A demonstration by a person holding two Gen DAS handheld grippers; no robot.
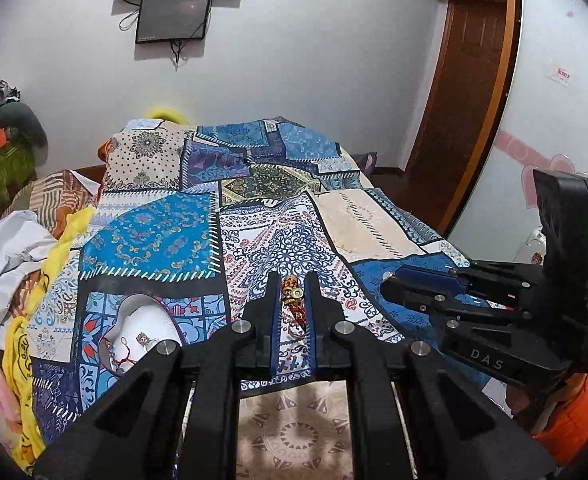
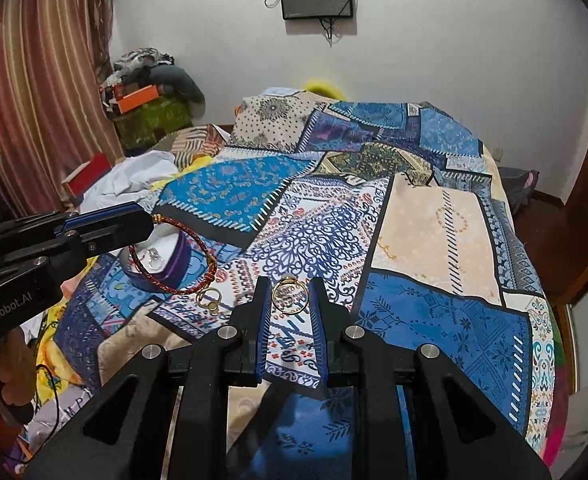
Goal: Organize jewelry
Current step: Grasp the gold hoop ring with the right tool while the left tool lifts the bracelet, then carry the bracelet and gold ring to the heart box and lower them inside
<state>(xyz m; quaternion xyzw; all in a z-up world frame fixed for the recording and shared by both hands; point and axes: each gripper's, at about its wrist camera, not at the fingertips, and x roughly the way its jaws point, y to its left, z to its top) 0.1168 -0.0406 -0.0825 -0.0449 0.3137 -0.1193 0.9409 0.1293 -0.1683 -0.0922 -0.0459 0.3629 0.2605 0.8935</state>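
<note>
Both pairs of tongs are loaded over the patchwork bedspread (image 2: pixel 433 220). The left tongs (image 1: pixel 292 300) are clamped on a red braided bracelet (image 2: pixel 174 260), which dangles in a loop with small gold rings (image 2: pixel 209 299) hanging off its low end. The right tongs (image 2: pixel 290 300) are closed on a thin gold ring (image 2: pixel 290 295), held edge to edge between the pads.

The heart-shaped jewelry box (image 1: pixel 142 332) is seen open on the bed, near left, some pieces already inside.

Handling, probably: the bracelet is light and floppy, so it's likely to swing. It's best gripped near the knot. The ring is stiff, slick and tiny, easily popped out if squeezed off-centre.
</note>
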